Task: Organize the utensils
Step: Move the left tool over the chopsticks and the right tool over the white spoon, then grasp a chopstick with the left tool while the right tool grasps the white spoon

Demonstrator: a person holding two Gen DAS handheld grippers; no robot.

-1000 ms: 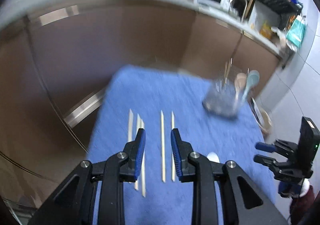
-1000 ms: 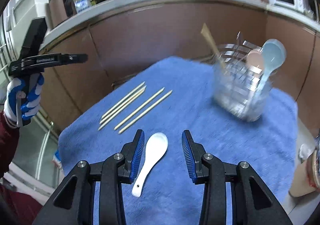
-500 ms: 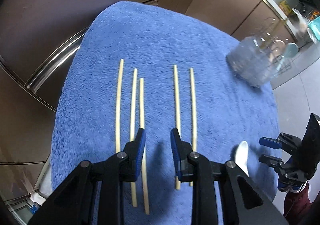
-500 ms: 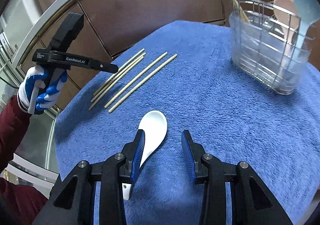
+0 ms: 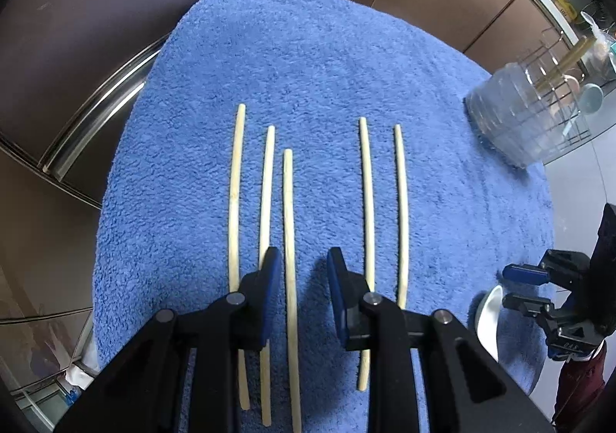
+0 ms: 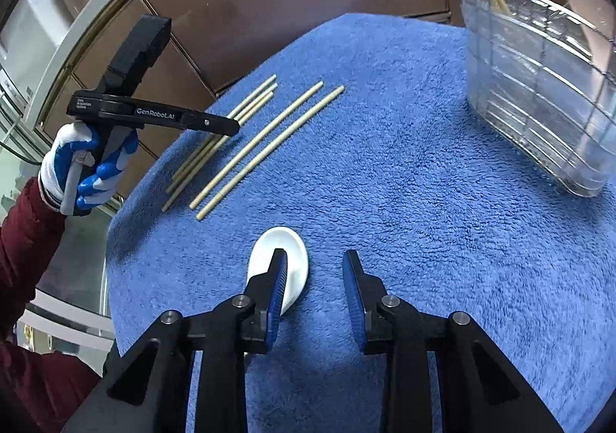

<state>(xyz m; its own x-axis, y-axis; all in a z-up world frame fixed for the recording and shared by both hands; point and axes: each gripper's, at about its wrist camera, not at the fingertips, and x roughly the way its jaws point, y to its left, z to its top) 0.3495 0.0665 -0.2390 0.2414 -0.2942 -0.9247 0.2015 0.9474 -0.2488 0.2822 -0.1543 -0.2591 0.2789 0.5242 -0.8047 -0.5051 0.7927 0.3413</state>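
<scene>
Several pale wooden chopsticks (image 5: 288, 225) lie side by side on a blue towel (image 5: 327, 79). My left gripper (image 5: 302, 271) is open, low over them, and the middle chopstick runs between its fingers. The chopsticks also show in the right wrist view (image 6: 265, 140). A white ceramic spoon (image 6: 283, 259) lies on the towel. My right gripper (image 6: 315, 267) is open just above it, with the left finger over the spoon's bowl. A clear utensil holder (image 6: 539, 86) with a wire frame stands at the right and holds a chopstick and spoons.
The towel (image 6: 423, 202) covers a small table with brown kitchen cabinets (image 5: 115, 9) behind it. The holder also shows in the left wrist view (image 5: 519, 117), at the towel's far right edge. The right gripper (image 5: 546, 290) and the spoon (image 5: 489, 313) show at the right.
Both grippers have tilted down and come closer to the towel. The left now straddles the middle chopstick; the right has closed in on the white spoon. Both stayed open.
</scene>
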